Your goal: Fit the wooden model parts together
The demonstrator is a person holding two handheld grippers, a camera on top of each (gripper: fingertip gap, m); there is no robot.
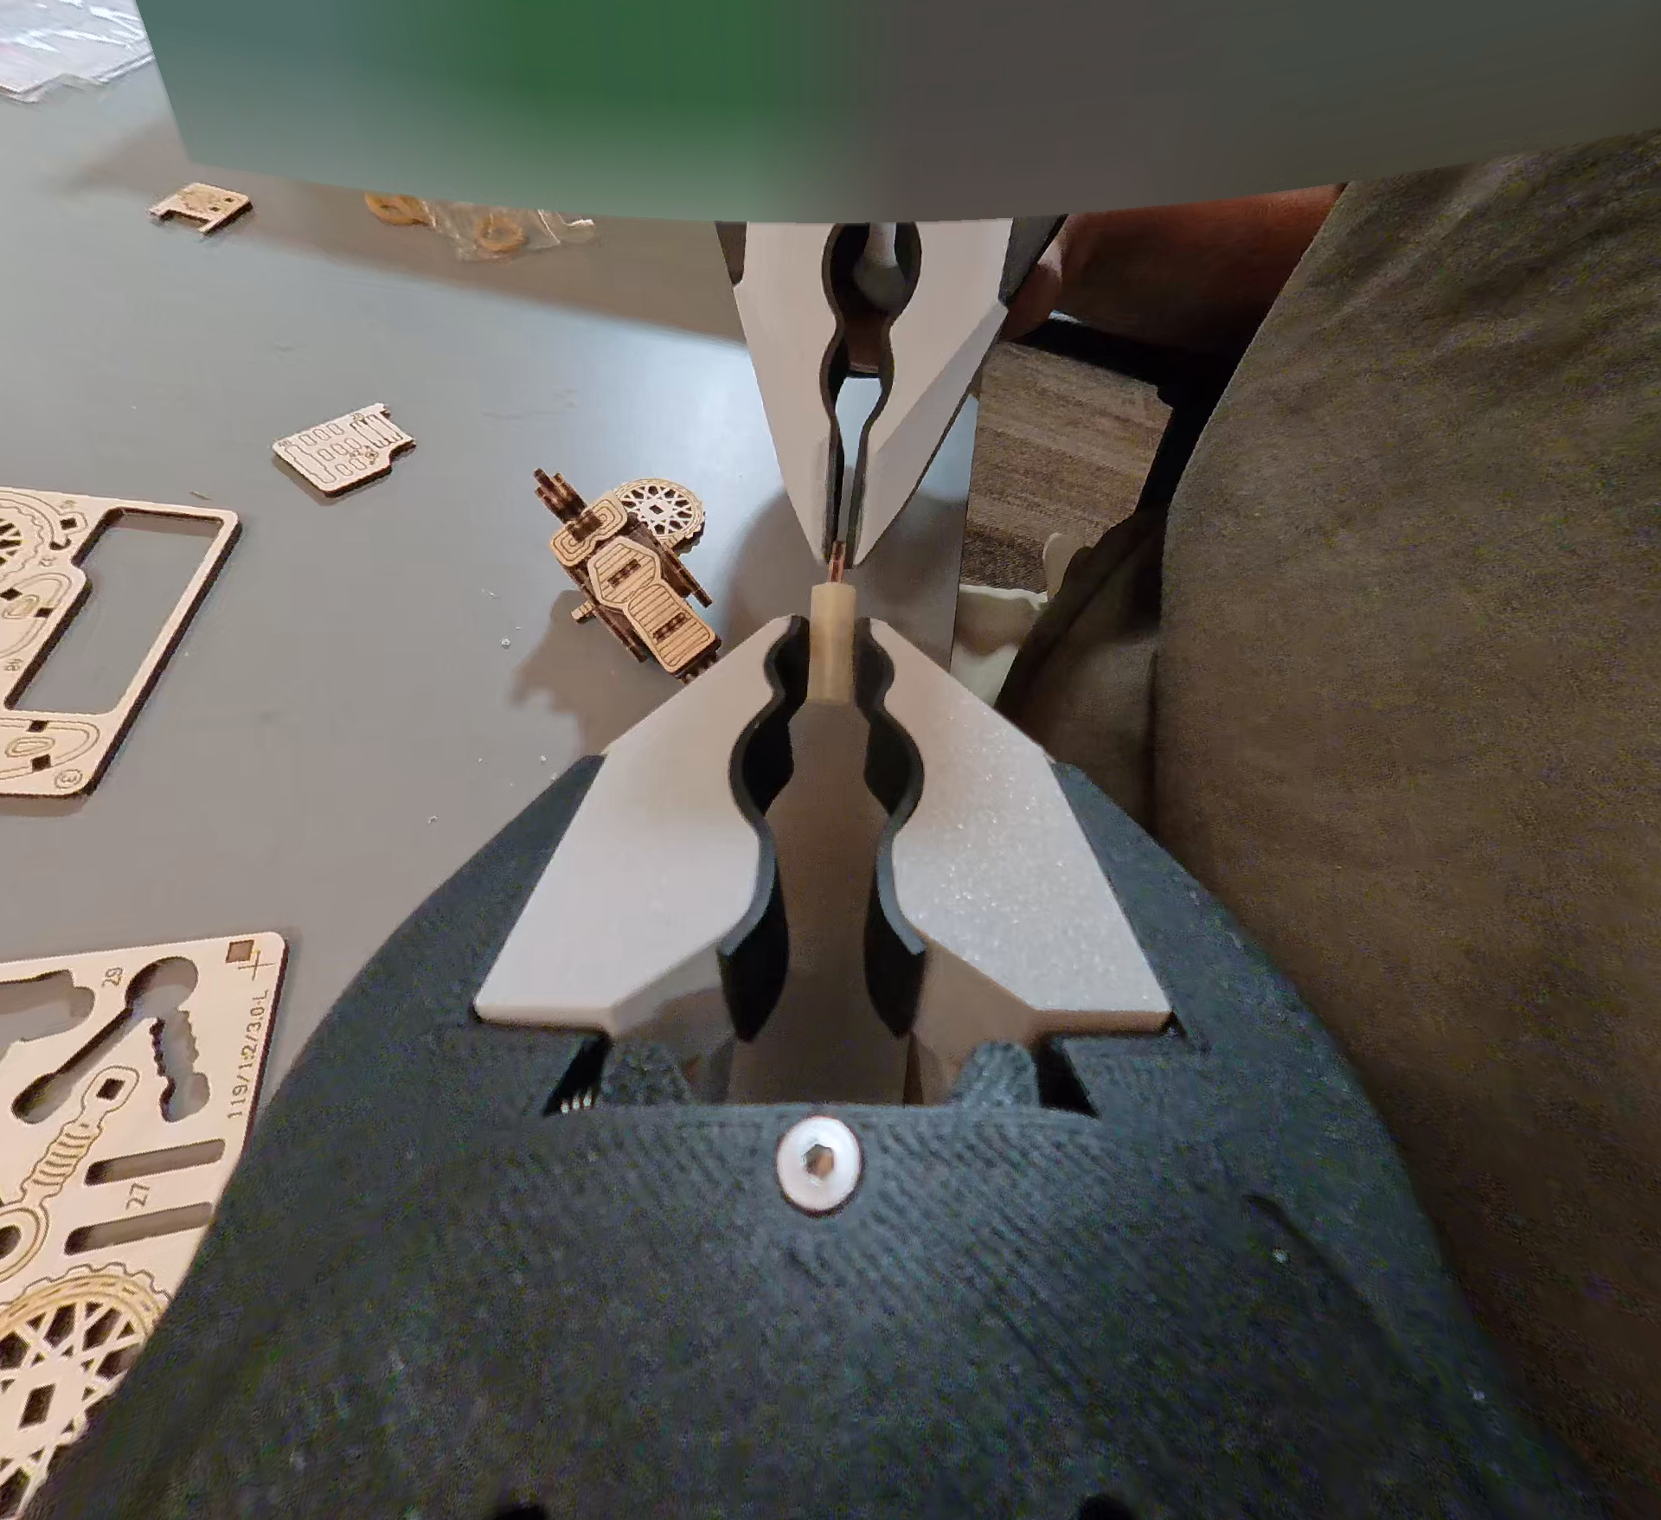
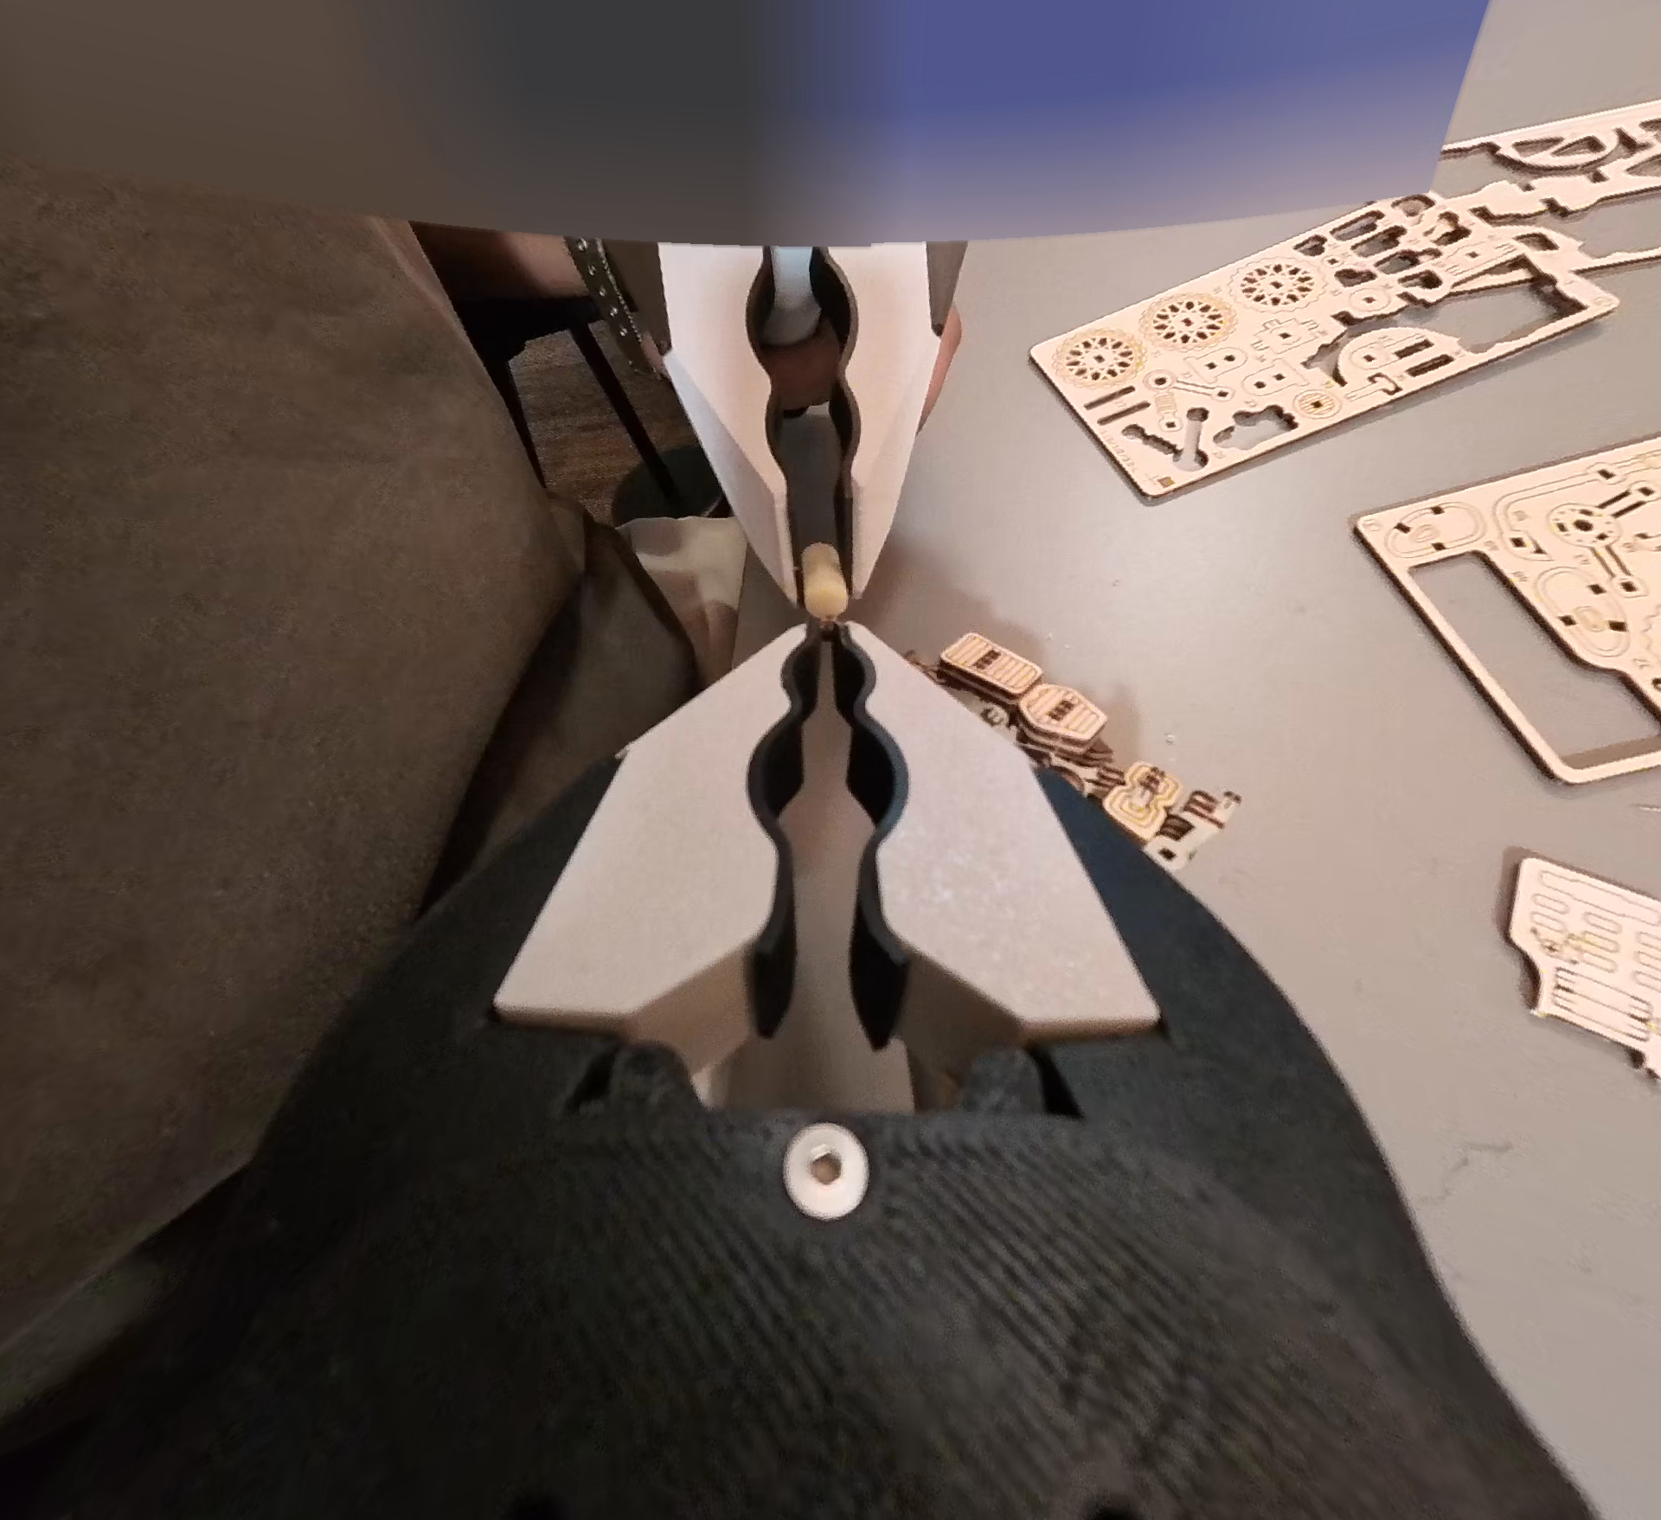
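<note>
My left tool point(image 1: 829, 623) is clamped on a pale peg point(image 1: 829, 643); right tool point(image 2: 822, 643) pinches a thin pin point(image 1: 838, 558). Both meet tip-to-tip above the desk point(image 1: 377, 362). I'd align axes first, then push straight.

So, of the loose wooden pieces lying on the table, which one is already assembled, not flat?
The small wooden model beside the left tongs: stacked layers with a wheel, unlike the flat cut-out sheets.

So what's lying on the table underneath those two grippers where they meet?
Just beside and below the tips sits a partly built wooden model with a spoked wheel, on the grey table. The right gripper and left gripper hide whatever lies directly beneath them.
</note>
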